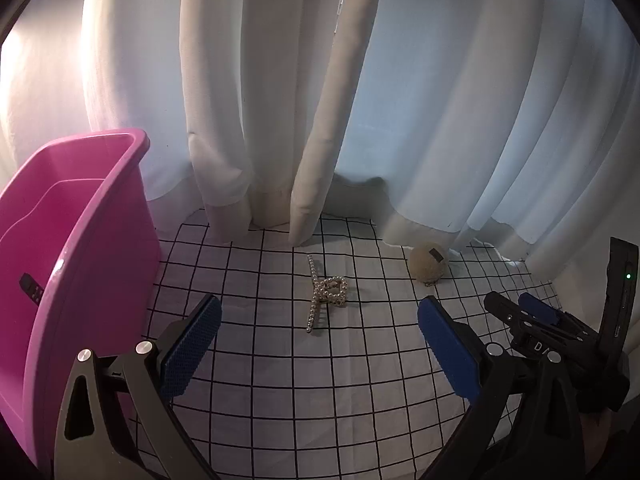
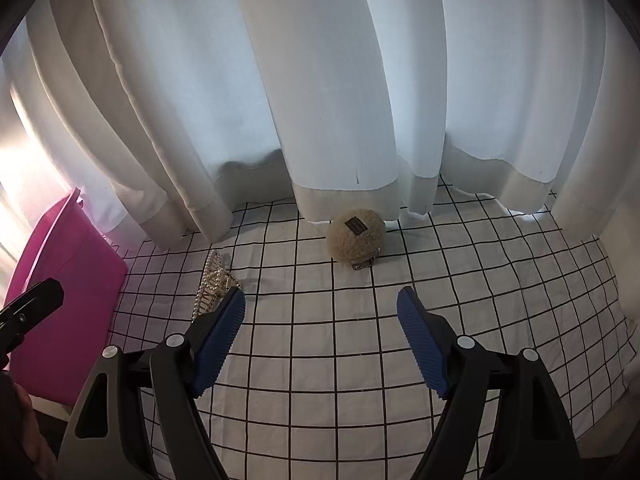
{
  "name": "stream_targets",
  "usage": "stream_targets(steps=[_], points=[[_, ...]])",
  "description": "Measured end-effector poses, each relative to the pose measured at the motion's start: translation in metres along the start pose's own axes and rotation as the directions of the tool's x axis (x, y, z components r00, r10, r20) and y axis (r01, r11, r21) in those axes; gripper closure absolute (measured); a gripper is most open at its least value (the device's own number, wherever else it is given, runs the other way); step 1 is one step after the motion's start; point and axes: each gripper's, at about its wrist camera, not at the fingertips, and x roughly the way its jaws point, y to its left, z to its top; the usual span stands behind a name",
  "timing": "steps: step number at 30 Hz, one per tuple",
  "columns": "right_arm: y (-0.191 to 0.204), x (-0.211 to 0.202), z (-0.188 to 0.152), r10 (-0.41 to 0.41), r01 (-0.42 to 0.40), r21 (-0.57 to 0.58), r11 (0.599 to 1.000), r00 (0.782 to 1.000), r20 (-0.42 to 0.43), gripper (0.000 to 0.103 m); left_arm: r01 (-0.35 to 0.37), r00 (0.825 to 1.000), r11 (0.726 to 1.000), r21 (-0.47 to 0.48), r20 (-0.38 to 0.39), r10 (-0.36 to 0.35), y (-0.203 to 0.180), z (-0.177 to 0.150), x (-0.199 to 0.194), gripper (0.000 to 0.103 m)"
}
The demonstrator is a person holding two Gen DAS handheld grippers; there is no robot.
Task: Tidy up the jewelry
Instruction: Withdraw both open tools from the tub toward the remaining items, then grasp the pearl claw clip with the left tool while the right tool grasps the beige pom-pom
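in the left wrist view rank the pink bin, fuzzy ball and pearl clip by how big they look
1. pink bin, largest by far, though it sits nearest the camera.
2. and 3. pearl clip and fuzzy ball look about alike; the ball lies farther back, so no firm ranking.

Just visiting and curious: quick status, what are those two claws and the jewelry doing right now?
Left gripper open, empty. Right gripper open, empty. Pearl clip and fuzzy ball lie apart on the grid cloth; pink bin at left. Nothing in the way.
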Motion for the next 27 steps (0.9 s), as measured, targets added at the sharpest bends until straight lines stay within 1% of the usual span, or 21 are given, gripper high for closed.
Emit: stream_targets(steps=[2, 4, 8, 10, 11, 13, 16, 20, 23, 27], points=[[-0.012, 0.016, -0.002, 0.005, -0.005, 0.013, 1.000, 1.000, -0.024, 0.027, 0.005, 1.000, 1.000, 0.002, -0.028, -0.005, -0.005, -0.007, 0.021, 0.006], [-0.021, 0.030, -0.003, 0.015, -0.014, 0.017, 1.000, 0.999, -0.039, 0.025, 0.025, 0.998, 0.999, -0.020, -0.053, -0.026, -0.005, -0.014, 0.041, 0.006], [-0.033, 0.058, 0.001, 0.047, -0.045, 0.032, 0.998, 0.997, -0.064, 0.024, 0.071, 0.989, 0.989, -0.132, -0.116, -0.087, 0.004, -0.023, 0.080, 0.006], [-0.037, 0.075, 0.004, 0.050, -0.048, 0.029, 0.998, 0.995, -0.089, 0.024, 0.045, 0.989, 0.983, -0.180, -0.132, -0.070, 0.009, -0.027, 0.097, 0.006], [-0.037, 0.083, 0.006, 0.048, -0.046, 0.022, 0.999, 0.994, -0.098, 0.024, 0.022, 0.990, 0.981, -0.193, -0.131, -0.048, 0.011, -0.028, 0.103, 0.006], [-0.037, 0.096, 0.010, 0.036, -0.037, -0.003, 0.999, 0.994, -0.105, 0.024, -0.027, 0.992, 0.980, -0.199, -0.127, 0.002, 0.014, -0.027, 0.114, 0.006], [-0.036, 0.112, 0.016, 0.041, -0.044, -0.024, 0.999, 0.992, -0.118, 0.024, -0.069, 0.990, 0.981, -0.181, -0.134, 0.045, 0.015, -0.027, 0.128, 0.006], [-0.036, 0.133, 0.024, 0.043, -0.047, -0.024, 0.999, 0.989, -0.143, 0.024, -0.095, 0.987, 0.986, -0.137, -0.143, 0.075, 0.012, -0.026, 0.143, 0.006], [-0.034, 0.145, 0.028, 0.026, -0.031, -0.033, 0.999, 0.987, -0.161, 0.024, -0.109, 0.985, 0.988, -0.112, -0.146, 0.092, 0.009, -0.026, 0.152, 0.006], [-0.032, 0.157, 0.030, 0.002, -0.009, -0.038, 0.999, 0.984, -0.177, 0.024, -0.123, 0.981, 0.986, -0.114, -0.166, 0.103, 0.008, -0.026, 0.165, 0.006]])
